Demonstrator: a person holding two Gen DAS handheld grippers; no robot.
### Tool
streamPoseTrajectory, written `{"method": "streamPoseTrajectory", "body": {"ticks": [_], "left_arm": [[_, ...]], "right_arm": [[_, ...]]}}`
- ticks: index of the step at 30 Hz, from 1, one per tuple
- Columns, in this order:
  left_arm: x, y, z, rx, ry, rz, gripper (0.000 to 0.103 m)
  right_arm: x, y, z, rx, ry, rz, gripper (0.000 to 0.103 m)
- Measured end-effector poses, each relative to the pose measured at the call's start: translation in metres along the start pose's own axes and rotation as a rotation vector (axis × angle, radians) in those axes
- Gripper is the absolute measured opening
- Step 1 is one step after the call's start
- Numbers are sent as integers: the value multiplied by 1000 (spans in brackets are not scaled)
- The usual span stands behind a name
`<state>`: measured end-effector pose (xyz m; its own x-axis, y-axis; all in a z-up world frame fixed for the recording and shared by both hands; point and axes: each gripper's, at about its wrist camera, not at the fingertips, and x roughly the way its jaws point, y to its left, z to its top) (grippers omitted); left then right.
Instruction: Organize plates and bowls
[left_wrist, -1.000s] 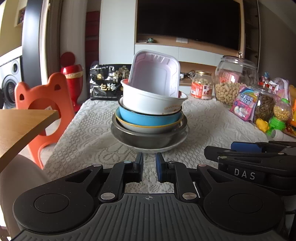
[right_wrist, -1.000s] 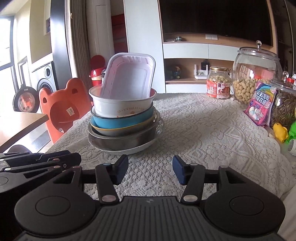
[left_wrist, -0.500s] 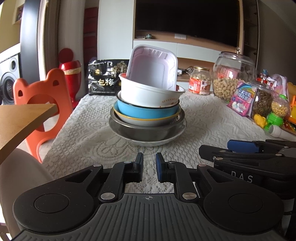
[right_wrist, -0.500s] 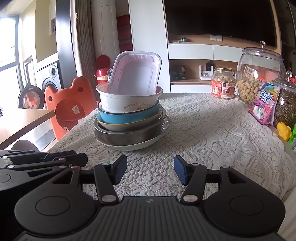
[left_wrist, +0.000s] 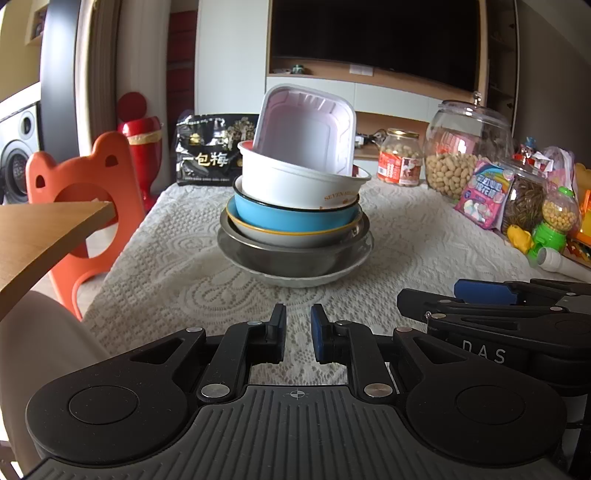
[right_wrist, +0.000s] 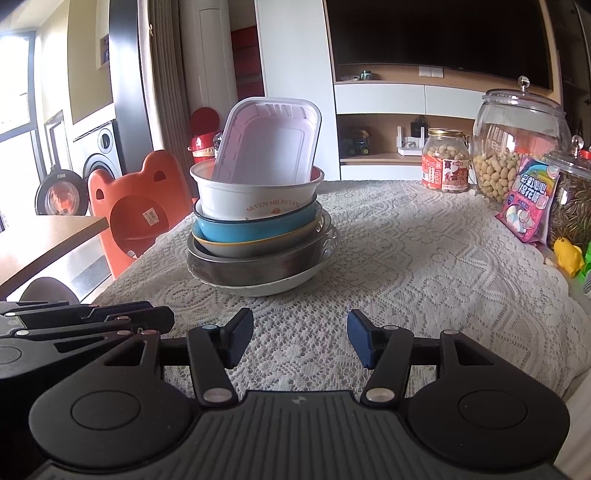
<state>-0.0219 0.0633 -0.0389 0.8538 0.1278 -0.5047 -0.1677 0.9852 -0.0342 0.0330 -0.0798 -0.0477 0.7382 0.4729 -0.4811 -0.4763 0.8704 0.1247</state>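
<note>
Left gripper is hovering low over the lace tablecloth, fingers drawn nearly together with only a narrow slit between the pads, nothing in them. Right gripper is hanging beside it, fingers spread well apart, also holding nothing. Each gripper is showing in the other's view: the right one at 3 o'clock in the left wrist view, the left one at 9 o'clock in the right wrist view.

The stack of dishes is sitting at 12 o'clock from the left gripper, near but not touching. From the right gripper it is lying toward 11 o'clock.

Stack, bottom to top:
- white plate resting on the cloth
- steel bowl
- grey bowl with a yellow rim
- blue bowl
- white printed bowl
- white rectangular tray, standing on edge inside the top bowl and leaning back

Along the 2 to 3 o'clock side of the table, well apart from the stack: small peanut jar, large glass jar, pink candy bag. Black snack bag is standing behind the stack at 11 o'clock. Orange bear chair is standing off the table at 9 o'clock.
</note>
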Motion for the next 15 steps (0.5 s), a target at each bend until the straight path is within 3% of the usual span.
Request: {"method": "streamPoseTrajectory", "body": {"ticks": [15], "left_arm": [[0, 0, 0, 0, 0, 0, 17]], "right_arm": [[0, 0, -1, 0, 2, 1, 59]]}}
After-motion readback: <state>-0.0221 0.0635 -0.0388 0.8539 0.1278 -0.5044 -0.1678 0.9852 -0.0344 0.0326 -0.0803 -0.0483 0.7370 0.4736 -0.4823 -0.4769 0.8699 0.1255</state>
